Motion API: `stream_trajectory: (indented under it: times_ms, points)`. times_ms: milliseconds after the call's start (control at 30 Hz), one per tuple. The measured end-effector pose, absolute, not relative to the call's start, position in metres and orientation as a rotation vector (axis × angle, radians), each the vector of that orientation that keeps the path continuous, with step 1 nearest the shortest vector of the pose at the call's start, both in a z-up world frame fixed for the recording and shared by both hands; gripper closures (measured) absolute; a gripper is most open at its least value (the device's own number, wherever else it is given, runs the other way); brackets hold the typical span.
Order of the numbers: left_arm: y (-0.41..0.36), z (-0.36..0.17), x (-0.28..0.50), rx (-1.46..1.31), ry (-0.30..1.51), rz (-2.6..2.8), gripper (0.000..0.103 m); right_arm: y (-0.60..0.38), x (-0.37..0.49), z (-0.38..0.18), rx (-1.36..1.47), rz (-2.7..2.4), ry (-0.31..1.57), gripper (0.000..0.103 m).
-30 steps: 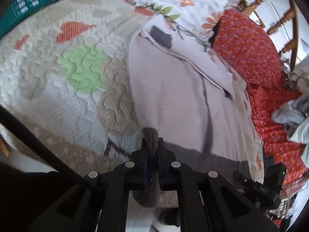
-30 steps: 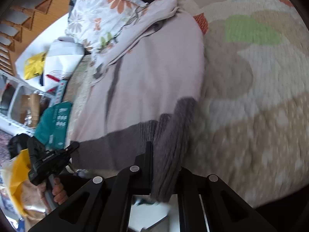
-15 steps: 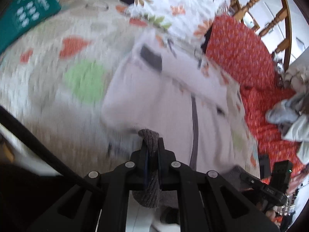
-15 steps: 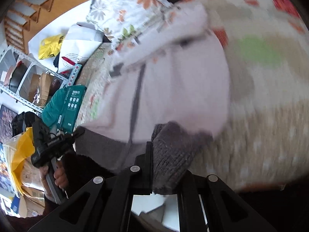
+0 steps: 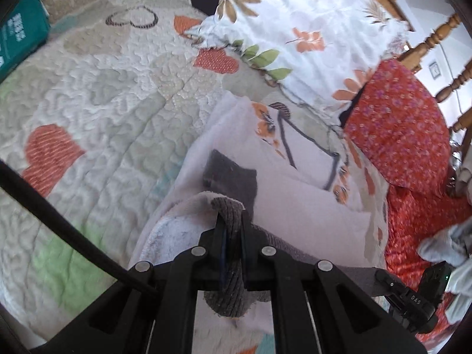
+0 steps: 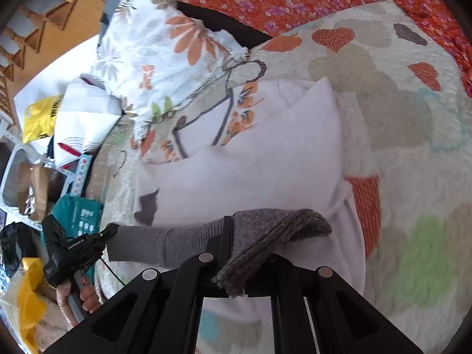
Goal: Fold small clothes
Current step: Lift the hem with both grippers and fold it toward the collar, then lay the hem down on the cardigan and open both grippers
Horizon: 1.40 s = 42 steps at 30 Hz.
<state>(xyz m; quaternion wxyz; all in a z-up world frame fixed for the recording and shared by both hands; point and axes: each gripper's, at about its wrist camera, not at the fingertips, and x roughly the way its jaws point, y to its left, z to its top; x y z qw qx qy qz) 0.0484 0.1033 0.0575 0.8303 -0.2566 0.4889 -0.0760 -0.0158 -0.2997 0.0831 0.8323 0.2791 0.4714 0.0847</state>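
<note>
A pale pink sweater (image 5: 298, 206) with a grey ribbed hem lies on the quilted bed, its lower half doubled up over its upper half. My left gripper (image 5: 232, 236) is shut on one corner of the grey hem (image 5: 228, 292). My right gripper (image 6: 247, 253) is shut on the other corner of the hem (image 6: 265, 236), held above the sweater body (image 6: 265, 153). The hem stretches between both grippers. The left gripper also shows in the right wrist view (image 6: 73, 247), the right gripper in the left wrist view (image 5: 410, 298).
A heart-patterned quilt (image 5: 97, 94) covers the bed. A floral pillow (image 5: 309, 29) and red floral cushion (image 5: 398, 135) lie beyond the sweater. A teal box (image 5: 17, 38) sits at the far left. Bags and shelves (image 6: 44, 135) stand beside the bed.
Both grippers have carried the grey hem forward over the sweater toward its collar, folding the lower half over the upper half. Both stay shut on the hem.
</note>
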Motion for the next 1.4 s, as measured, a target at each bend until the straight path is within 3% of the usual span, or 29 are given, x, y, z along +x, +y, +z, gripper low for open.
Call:
stream_trajectory:
  times_ms: [300,367,400,467,500,733,1000,1100,1133,1167,1400]
  points:
    - [0.11,0.036,0.113,-0.653,1.007,-0.186,0.091,-0.328,0.056,0.052,0.719,0.216,0.99,0.093]
    - [0.113,0.035,0.12,-0.672,0.999,-0.175,0.085,-0.346,0.069,0.045,0.791,0.203,0.948,0.079]
    - [0.116,0.038,0.123,-0.671,0.971,-0.16,0.077,-0.351,0.072,0.044,0.807,0.19,0.933,0.073]
    - [0.119,0.044,0.126,-0.664,0.924,-0.146,0.062,-0.367,0.079,0.038,0.871,0.159,0.889,0.045]
    - [0.121,0.048,0.126,-0.659,0.901,-0.14,0.059,-0.373,0.08,0.036,0.897,0.15,0.88,0.045]
    - [0.112,0.06,0.119,-0.499,0.9,-0.09,0.053,-0.375,0.081,0.038,0.837,0.089,0.904,0.045]
    - [0.115,0.073,0.095,-0.395,0.876,0.002,0.044,-0.303,0.061,0.088,0.365,0.065,0.812,0.045]
    - [0.133,0.08,0.091,-0.425,0.864,0.034,0.04,-0.266,0.05,0.084,0.283,0.137,0.844,0.056]
    - [0.138,0.082,0.091,-0.433,0.856,0.051,0.038,-0.251,0.048,0.081,0.261,0.172,0.866,0.068]
    - [0.144,0.084,0.09,-0.44,0.847,0.07,0.037,-0.234,0.048,0.078,0.235,0.217,0.891,0.075]
    - [0.183,0.094,0.084,-0.484,0.836,0.144,0.037,-0.111,0.088,0.045,0.098,0.392,1.036,0.077]
